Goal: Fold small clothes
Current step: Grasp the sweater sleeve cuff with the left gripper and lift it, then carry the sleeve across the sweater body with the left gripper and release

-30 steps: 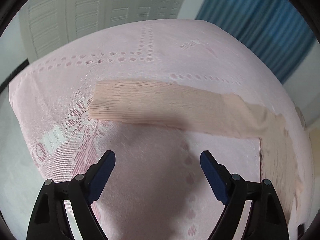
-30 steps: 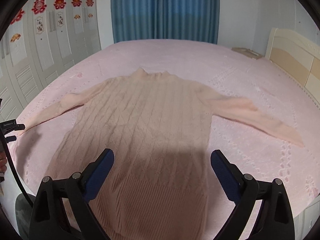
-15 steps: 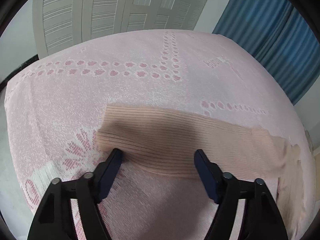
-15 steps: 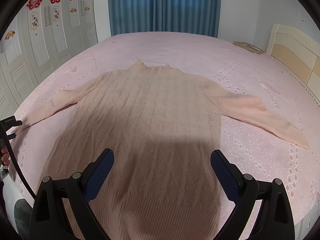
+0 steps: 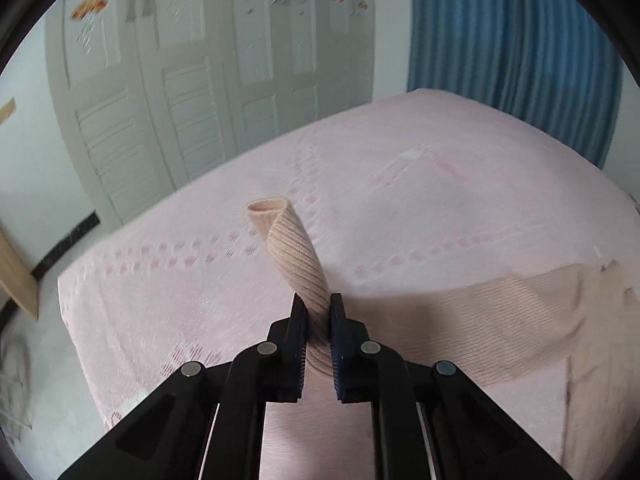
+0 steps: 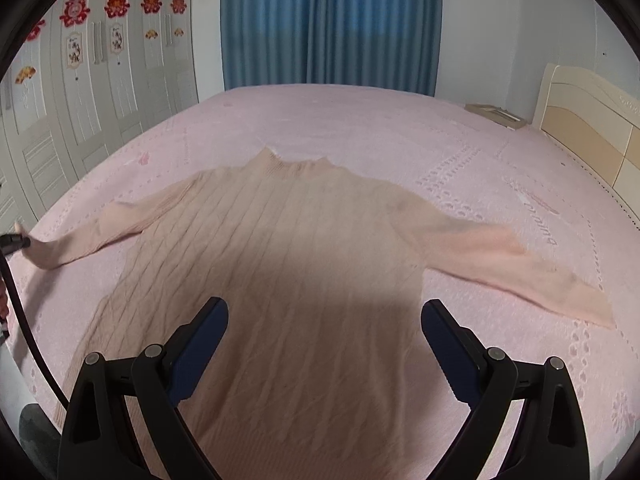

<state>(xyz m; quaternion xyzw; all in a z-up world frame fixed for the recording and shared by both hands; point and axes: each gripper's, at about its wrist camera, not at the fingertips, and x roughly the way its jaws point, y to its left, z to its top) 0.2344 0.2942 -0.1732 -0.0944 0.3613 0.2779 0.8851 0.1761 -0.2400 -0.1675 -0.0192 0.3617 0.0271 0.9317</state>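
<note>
A peach knitted sweater (image 6: pixel 288 264) lies flat, front up, on the pink bedspread (image 6: pixel 400 128), collar away from me, both sleeves spread out. My left gripper (image 5: pixel 318 312) is shut on the left sleeve (image 5: pixel 294 256) near its cuff, and the cuff end stands up lifted off the bed. It also shows at the far left of the right wrist view (image 6: pixel 18 242). My right gripper (image 6: pixel 324 344) is open and empty, hovering above the lower body of the sweater. The right sleeve (image 6: pixel 520 264) lies flat toward the right.
White wardrobe doors (image 5: pixel 168 92) with red paper decorations stand along the left of the bed. Blue curtains (image 6: pixel 332 24) hang behind it. A cream headboard (image 6: pixel 592 120) is at the right. The bed's corner edge (image 5: pixel 76 320) drops to the floor at left.
My left gripper has closed on the left sleeve near the cuff and lifted it off the bed. My right gripper has stayed open and moved slightly forward over the sweater body.
</note>
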